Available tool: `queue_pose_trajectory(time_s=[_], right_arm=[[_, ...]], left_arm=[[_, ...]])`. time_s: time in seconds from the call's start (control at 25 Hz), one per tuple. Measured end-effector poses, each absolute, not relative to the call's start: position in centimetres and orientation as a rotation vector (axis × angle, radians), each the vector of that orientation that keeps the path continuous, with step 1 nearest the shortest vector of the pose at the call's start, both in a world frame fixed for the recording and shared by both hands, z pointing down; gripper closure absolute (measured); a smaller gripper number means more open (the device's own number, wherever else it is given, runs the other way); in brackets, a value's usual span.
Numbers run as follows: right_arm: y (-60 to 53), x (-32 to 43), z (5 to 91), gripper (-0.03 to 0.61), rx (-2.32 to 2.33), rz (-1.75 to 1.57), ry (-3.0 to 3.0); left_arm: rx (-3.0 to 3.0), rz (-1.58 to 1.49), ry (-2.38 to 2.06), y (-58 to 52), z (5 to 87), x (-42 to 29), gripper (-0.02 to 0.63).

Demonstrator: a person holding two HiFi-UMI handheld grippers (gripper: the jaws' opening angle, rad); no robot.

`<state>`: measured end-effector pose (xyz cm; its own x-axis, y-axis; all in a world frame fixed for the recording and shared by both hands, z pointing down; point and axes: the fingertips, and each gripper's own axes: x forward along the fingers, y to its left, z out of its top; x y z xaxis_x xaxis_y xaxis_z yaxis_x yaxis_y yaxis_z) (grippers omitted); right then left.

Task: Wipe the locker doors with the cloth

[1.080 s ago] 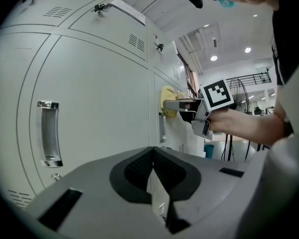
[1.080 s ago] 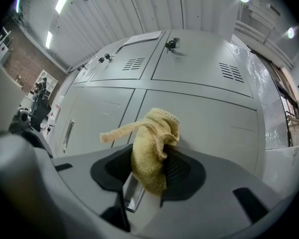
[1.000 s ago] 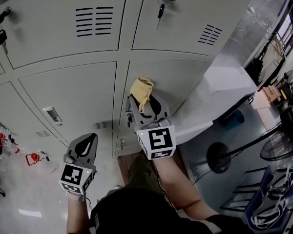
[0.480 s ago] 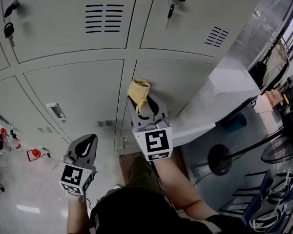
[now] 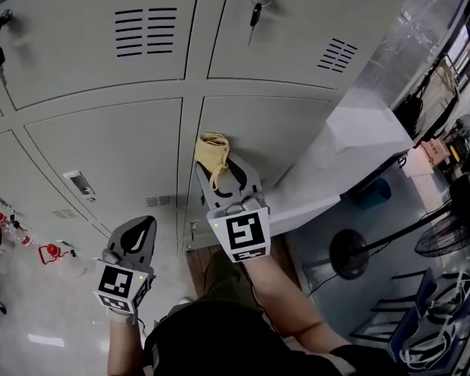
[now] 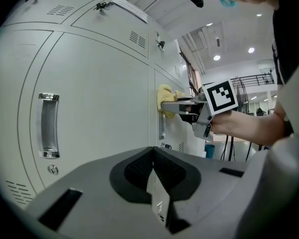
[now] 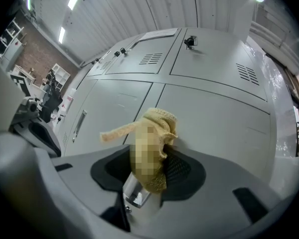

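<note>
Right jaws: the right gripper (image 7: 148, 169) is pinching a yellow cloth (image 7: 154, 128). It's all bunched up, with one loose tail poking out toward 9 o'clock.
Left jaws: the left gripper (image 6: 153, 169) has them pressed together, nothing in there.
Cloth spot: looks pushed onto the lower right locker door (image 5: 282, 128), at that door's left edge, just beside the seam with the lower middle door (image 5: 110, 143).
Right gripper pose: in the head view the cloth sits at 12 o'clock off its marker cube (image 5: 244, 233), jaws pointing at the lockers.
Left gripper pose: hangs at about 8 o'clock from the right one, well apart from the cloth. Its tips are near the lower middle door, can't tell if they touch.
Door bits: handle (image 5: 80, 183) on the middle door at 9 o'clock of the cloth. A key (image 5: 254, 10) hangs in a lock up at 12 o'clock, on the upper right door (image 5: 298, 22).
Further out: fan (image 5: 446, 237) way over at 3 o'clock.
</note>
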<state>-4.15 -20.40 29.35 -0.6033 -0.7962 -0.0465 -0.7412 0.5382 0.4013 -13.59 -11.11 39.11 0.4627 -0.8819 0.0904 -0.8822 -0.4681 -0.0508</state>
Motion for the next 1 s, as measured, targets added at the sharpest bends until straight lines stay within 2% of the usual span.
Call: queue_pose_trajectory(time_s=[1.0], right_arm=[[-23.3,4.0,30.6,0.403,1.398,-0.503,-2.599]], left_arm=[[2.771,0.195,-1.456,-16.0,39.8,-5.6,0.604]])
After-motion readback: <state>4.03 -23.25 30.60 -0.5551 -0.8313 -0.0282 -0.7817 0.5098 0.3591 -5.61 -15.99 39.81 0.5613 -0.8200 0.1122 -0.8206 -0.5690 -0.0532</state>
